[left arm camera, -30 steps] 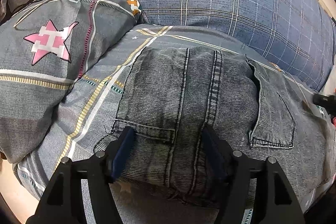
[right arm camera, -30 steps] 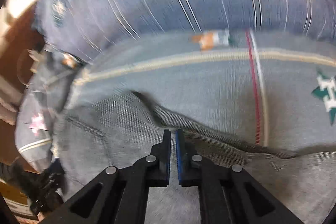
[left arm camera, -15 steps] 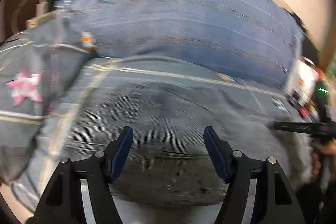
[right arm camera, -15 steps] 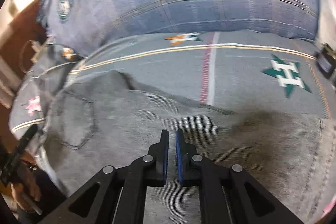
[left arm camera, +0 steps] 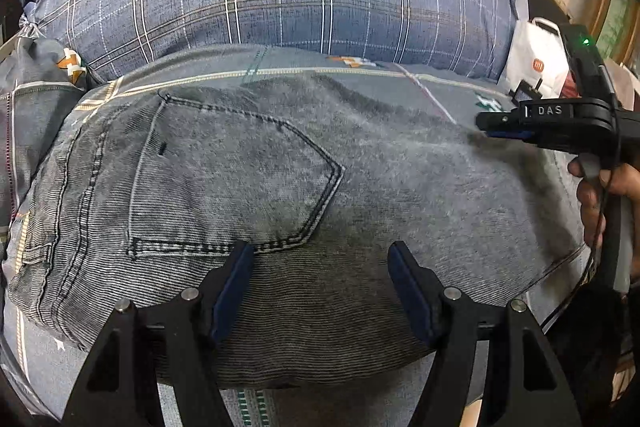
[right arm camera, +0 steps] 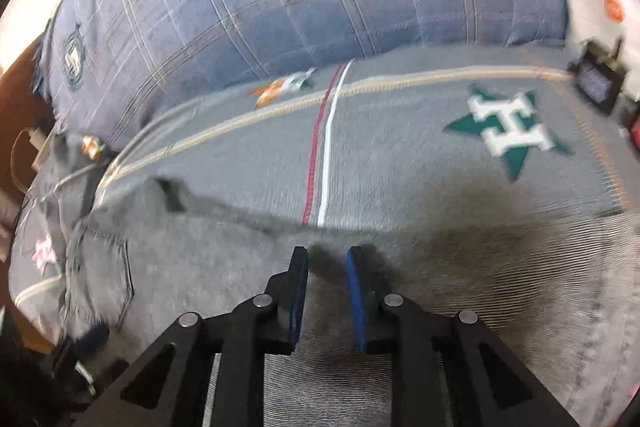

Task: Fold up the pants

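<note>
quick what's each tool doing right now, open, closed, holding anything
Left tool: open wide above the jeans, holding nothing.
Right tool: partly open over the jeans, nothing between its fingers.

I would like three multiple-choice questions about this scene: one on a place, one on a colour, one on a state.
1. Where do the grey jeans lie?
A. on the grey bedsheet
B. on a wooden floor
C. in a basket

2. What colour is the star with the letter H?
A. yellow
B. green
C. black

3. How does the left gripper stand?
A. shut on the jeans
B. out of view
C. open

Answers: 1 A, the sheet shows all around the jeans. 2 B, green points surround the white H. 3 C, a wide gap separates its fingers above the denim.
</note>
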The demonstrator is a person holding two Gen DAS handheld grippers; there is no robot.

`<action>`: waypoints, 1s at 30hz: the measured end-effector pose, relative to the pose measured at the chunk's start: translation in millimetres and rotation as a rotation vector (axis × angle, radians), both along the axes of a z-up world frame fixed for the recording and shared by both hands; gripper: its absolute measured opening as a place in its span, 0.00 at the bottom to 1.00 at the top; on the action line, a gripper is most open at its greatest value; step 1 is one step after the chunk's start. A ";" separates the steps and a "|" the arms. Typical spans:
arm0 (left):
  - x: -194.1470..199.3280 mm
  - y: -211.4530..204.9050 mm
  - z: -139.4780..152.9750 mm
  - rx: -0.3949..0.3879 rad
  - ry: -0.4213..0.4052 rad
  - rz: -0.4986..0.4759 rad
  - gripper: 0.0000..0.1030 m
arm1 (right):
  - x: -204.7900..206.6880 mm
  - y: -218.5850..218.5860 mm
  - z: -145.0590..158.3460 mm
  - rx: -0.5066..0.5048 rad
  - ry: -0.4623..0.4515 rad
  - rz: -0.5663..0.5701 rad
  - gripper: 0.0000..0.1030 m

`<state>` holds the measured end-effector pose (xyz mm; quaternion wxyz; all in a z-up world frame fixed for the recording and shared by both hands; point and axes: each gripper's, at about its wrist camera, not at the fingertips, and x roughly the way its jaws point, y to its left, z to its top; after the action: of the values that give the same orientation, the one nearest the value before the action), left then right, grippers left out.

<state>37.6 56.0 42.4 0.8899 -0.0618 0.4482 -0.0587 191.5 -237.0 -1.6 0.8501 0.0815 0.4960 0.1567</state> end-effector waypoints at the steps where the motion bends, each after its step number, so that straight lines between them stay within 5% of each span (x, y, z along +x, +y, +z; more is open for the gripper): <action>1: 0.7 1.4 0.2 0.006 -0.006 0.007 0.68 | -2.0 8.3 5.7 0.028 -0.008 0.030 0.24; 5: 9.2 0.2 -11.6 0.047 0.040 -0.001 0.68 | 4.7 58.0 -8.5 0.002 0.034 0.236 0.26; 8: 4.6 -0.4 -3.4 0.051 0.021 -0.012 0.68 | 23.9 42.9 -15.1 0.079 0.096 0.092 0.26; 10: -0.3 8.3 3.5 0.031 0.003 0.004 0.68 | 17.7 50.5 3.5 0.001 0.057 0.086 0.28; 12: -4.5 21.4 8.7 0.035 -0.020 0.037 0.68 | 5.8 68.0 15.9 0.007 0.002 0.190 0.37; 13: -5.7 30.7 10.2 0.039 -0.019 0.063 0.68 | 7.6 73.2 10.0 -0.029 0.005 0.203 0.51; 14: -7.0 39.1 10.8 0.038 -0.014 0.080 0.68 | 16.8 72.6 -3.0 -0.074 0.037 0.180 0.54; 18: -15.4 71.5 10.2 0.047 -0.009 0.173 0.68 | 23.3 65.1 1.6 -0.074 0.052 0.098 0.52; 21: -13.1 86.0 -7.2 0.026 0.043 0.201 0.68 | 8.2 96.1 29.7 -0.064 -0.031 0.208 0.52; 25: -11.1 74.5 -14.1 0.092 0.020 0.163 0.72 | 18.7 139.8 19.9 0.018 0.040 0.352 0.52; 27: -11.4 72.5 -14.2 0.101 0.013 0.153 0.73 | 46.0 140.2 -9.4 -0.022 0.085 0.267 0.48; 30: -10.1 73.8 -14.7 0.073 0.011 0.159 0.75 | 45.3 135.6 13.0 0.005 0.049 0.223 0.48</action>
<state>27.4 129.8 27.7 0.8909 -0.0649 0.4486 0.0291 236.8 -101.4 11.4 0.8149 0.0319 0.5222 0.2496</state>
